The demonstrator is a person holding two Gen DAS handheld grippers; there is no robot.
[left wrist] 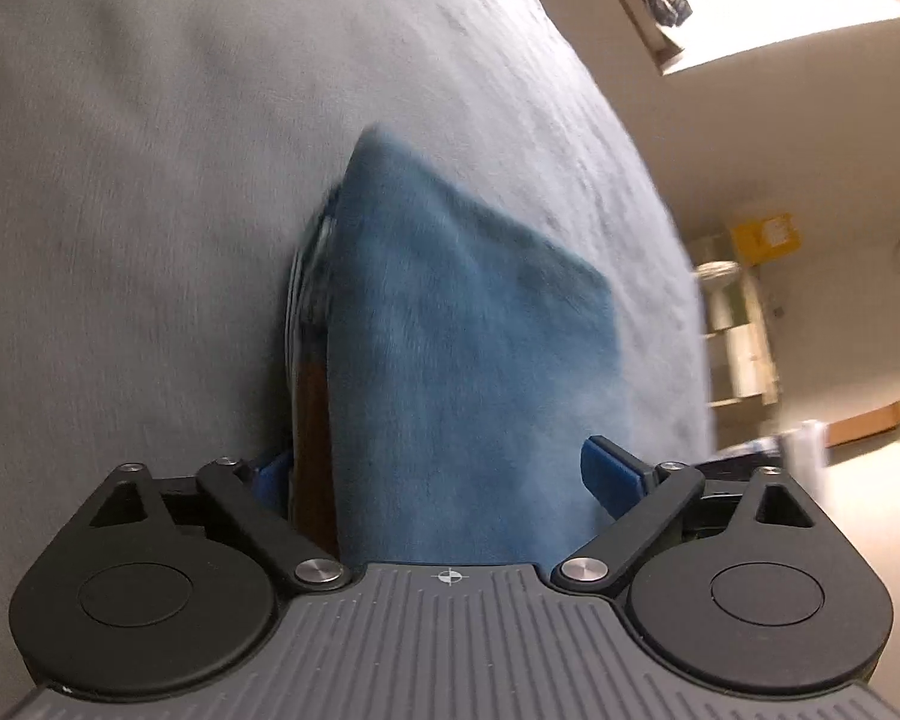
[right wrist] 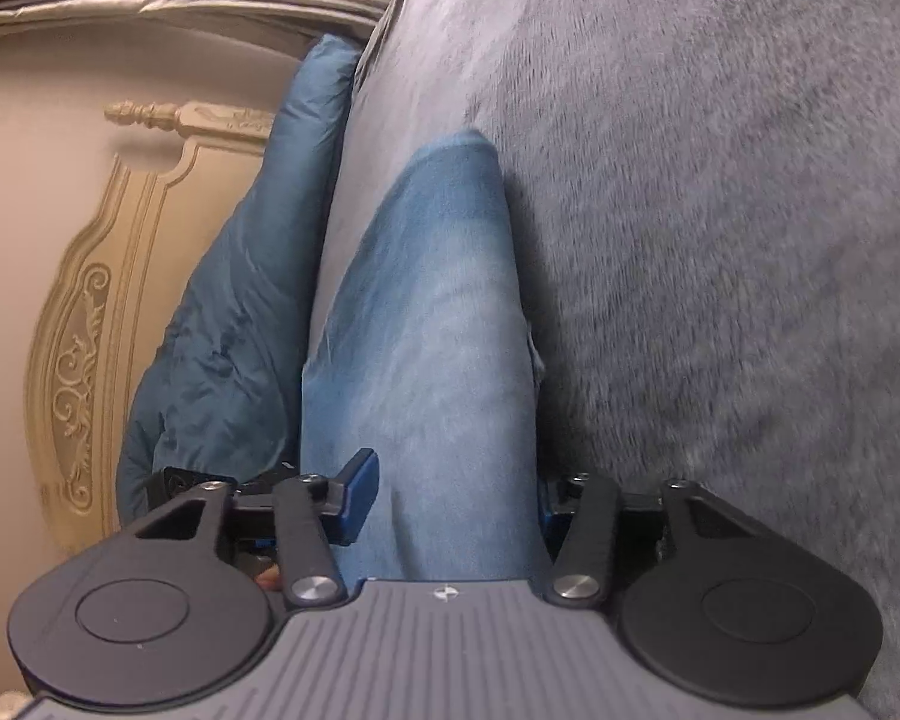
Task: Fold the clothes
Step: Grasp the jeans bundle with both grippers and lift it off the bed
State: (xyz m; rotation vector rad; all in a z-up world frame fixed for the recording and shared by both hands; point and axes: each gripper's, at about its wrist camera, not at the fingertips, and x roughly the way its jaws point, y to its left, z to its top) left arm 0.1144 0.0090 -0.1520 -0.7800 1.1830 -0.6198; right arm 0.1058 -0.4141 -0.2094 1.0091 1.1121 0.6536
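A pair of blue jeans (left wrist: pixel 450 348) lies folded on a grey fuzzy bedspread (left wrist: pixel 150 180). In the left wrist view the stacked denim runs between my left gripper's (left wrist: pixel 444 480) blue fingers (left wrist: pixel 609 474), whose jaws stand apart around it. In the right wrist view the jeans (right wrist: pixel 432 330) pass between my right gripper's (right wrist: pixel 450 480) blue fingers (right wrist: pixel 360 492), jaws set wide on either side of the thick cloth. The frames are blurred.
A teal quilted cushion (right wrist: pixel 234 312) lies at the bedspread's (right wrist: pixel 720 240) left edge against a carved cream headboard (right wrist: pixel 90 312). In the left wrist view the bed's edge curves at right, with cream shelves (left wrist: pixel 738 330) and a yellow box (left wrist: pixel 765 237) beyond.
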